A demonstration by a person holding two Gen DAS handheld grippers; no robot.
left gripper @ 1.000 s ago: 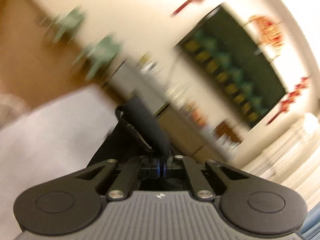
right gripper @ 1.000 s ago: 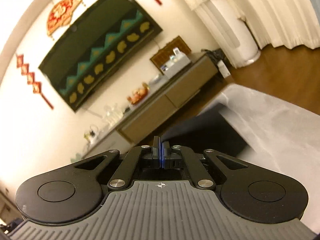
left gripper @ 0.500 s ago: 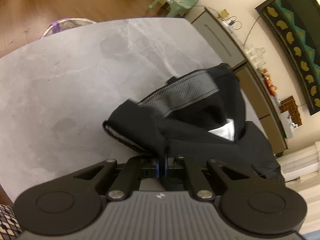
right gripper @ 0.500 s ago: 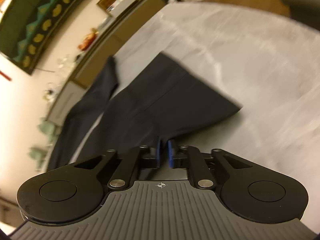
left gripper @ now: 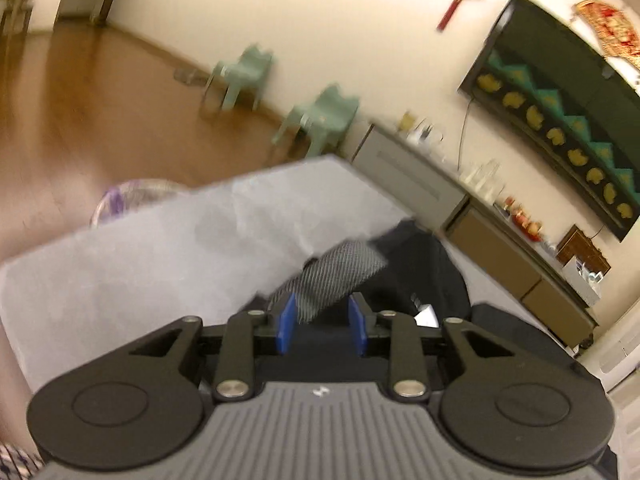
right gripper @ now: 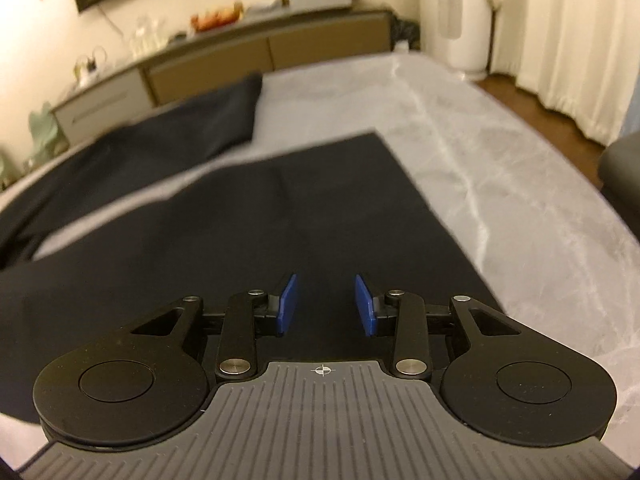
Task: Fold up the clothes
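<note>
A black garment (right gripper: 224, 200) lies spread on the grey marble table (right gripper: 500, 168), one long part (right gripper: 168, 136) reaching toward the far edge. In the left wrist view its bunched end (left gripper: 424, 272) shows a grey mesh lining (left gripper: 340, 276). My left gripper (left gripper: 321, 326) is open, the mesh lining lying loose between and just beyond its blue pads (left gripper: 286, 324). My right gripper (right gripper: 327, 306) is open and empty, just above the flat black cloth near its right edge.
A long low sideboard (right gripper: 256, 52) with small items stands beyond the table. Two green children's chairs (left gripper: 316, 120) stand on the wood floor. A dark wall hanging (left gripper: 560, 112), white curtains (right gripper: 560, 40) and a white floor unit (right gripper: 468, 20) are further off.
Both grippers have opened and let go of the black garment, which now lies on the table. Both views have swung up toward the room.
</note>
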